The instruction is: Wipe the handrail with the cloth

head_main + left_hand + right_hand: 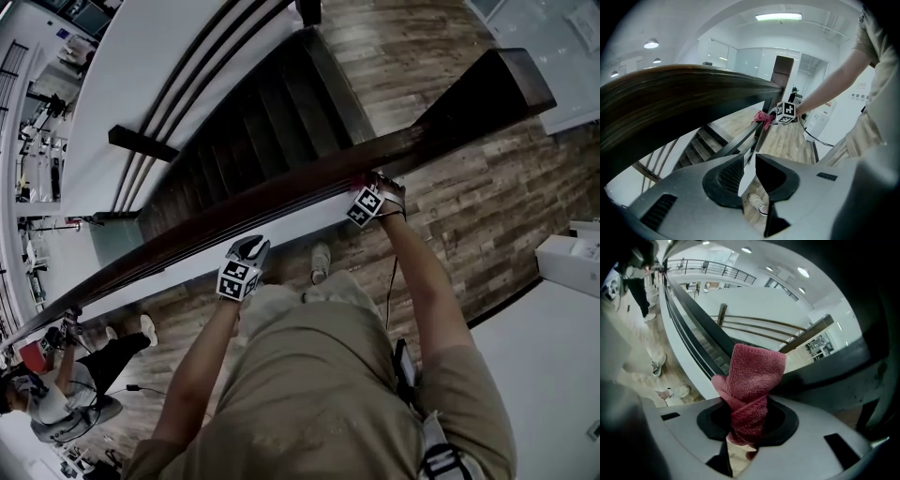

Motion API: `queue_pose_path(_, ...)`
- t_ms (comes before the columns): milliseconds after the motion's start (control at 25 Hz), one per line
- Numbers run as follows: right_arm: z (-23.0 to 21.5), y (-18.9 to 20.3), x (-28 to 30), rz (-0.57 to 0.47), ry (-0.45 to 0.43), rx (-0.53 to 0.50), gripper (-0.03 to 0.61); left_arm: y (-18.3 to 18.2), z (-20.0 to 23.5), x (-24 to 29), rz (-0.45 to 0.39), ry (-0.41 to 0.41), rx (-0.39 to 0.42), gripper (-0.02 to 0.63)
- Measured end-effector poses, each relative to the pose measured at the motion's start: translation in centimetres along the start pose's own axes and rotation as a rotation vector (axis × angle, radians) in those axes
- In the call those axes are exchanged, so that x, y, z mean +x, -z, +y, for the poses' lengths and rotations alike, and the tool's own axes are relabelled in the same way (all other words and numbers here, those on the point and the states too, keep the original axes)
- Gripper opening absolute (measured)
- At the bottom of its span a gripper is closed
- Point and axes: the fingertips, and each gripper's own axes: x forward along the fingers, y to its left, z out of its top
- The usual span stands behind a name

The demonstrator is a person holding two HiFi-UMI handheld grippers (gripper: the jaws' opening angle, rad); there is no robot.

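clenched on the red cloth (752, 380) with the right gripper (749, 423), against the handrail (281, 192) right of centre in the head view. runs on a slant, lower left to upper right; likely calls for sliding along that line. further lower left, just beside the rail: left gripper (246, 258), slightly parted, holding nothing. far lower left by the rail: another person (56, 394).

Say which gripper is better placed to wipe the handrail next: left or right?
Right. The right gripper is shut on the red cloth at the handrail; the left gripper sits by the rail, fingers slightly apart, empty.
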Motion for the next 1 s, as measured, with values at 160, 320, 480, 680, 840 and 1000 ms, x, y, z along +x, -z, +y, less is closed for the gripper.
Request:
queue_pose_path(160,2.8,3.0,-0.8,-0.03,-0.125,0.124,0.12,0.0,-0.6,1.0,0.014,0.011,0.006,0.072)
queue_pose_path(320,6.0,4.6,0.1,-0.02,-0.302,0.387,0.121,-0.3,-1.3,1.8,0.042,0.025,0.022,0.072)
queue_pose_path(480,7.0,3.4,1.6,-0.032,-0.354,0.604,0.121,-0.5,-1.9,1.8,0.067,0.029,0.023,0.072)
queue_pose_path(680,6.1,1.8,5.2,-0.023,-0.302,0.682,0.121,-0.6,-2.4,2.0,0.103,0.044,0.049,0.072)
queue_pose_path(840,4.6,1.8,7.4,-0.052,-0.213,0.668,0.121,-0.8,-3.1,2.2,0.129,0.059,0.072,0.072)
queue_pose_path(1000,4.1,1.0,8.4,-0.11,-0.147,0.661,0.121,-0.5,-3.0,2.7,0.137,0.058,0.045,0.072)
